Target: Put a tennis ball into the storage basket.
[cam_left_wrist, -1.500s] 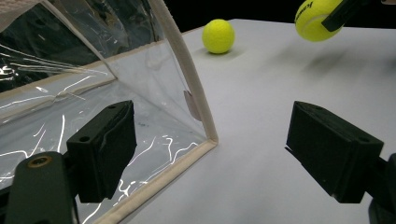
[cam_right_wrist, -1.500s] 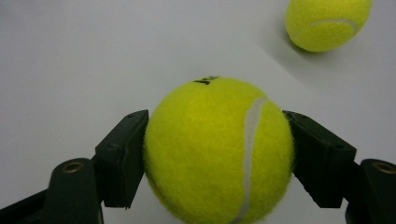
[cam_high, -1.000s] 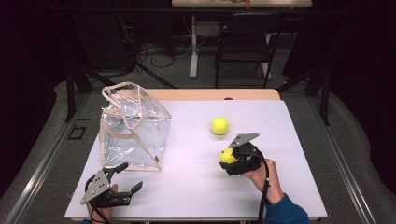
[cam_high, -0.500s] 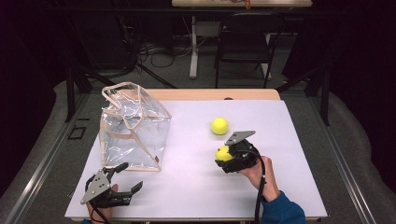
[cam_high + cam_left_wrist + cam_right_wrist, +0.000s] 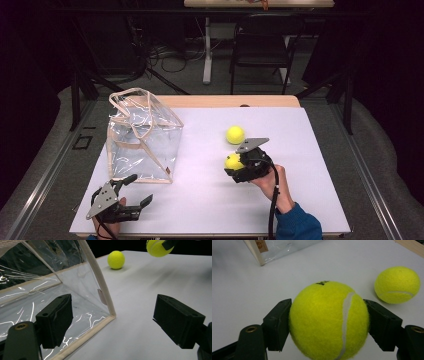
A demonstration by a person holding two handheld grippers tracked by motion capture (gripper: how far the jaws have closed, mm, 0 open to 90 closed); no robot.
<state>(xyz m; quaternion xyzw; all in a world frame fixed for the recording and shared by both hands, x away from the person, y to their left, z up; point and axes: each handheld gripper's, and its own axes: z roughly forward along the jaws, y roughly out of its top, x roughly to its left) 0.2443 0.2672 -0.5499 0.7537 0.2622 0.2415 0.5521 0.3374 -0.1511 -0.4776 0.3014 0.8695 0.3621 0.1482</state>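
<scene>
Tennis balls: we count 2, both yellow, both to the right of the clear bag (image 5: 143, 136).
Held ball (image 5: 329, 321): we see it clamped between the 2 jaws of the right gripper (image 5: 239, 165), 1 jaw on each side of it; it is lifted off the table (image 5: 200, 200), well right of the bag's front corner.
Loose ball (image 5: 235, 134): we see it resting on the table, just beyond the held ball and farther from the person, also well right of the bag.
Bag: we count 1, transparent with beige trim and handles, standing on the left half of the table.
Left gripper (image 5: 131, 190): we see its 2 jaws spread wide with nothing between them, sitting low at the table's near edge, just in front of the bag's near right corner; in the left gripper view that trimmed corner stands between the jaws, farther off.
Grippers: we count 2, 1 in each hand.
</scene>
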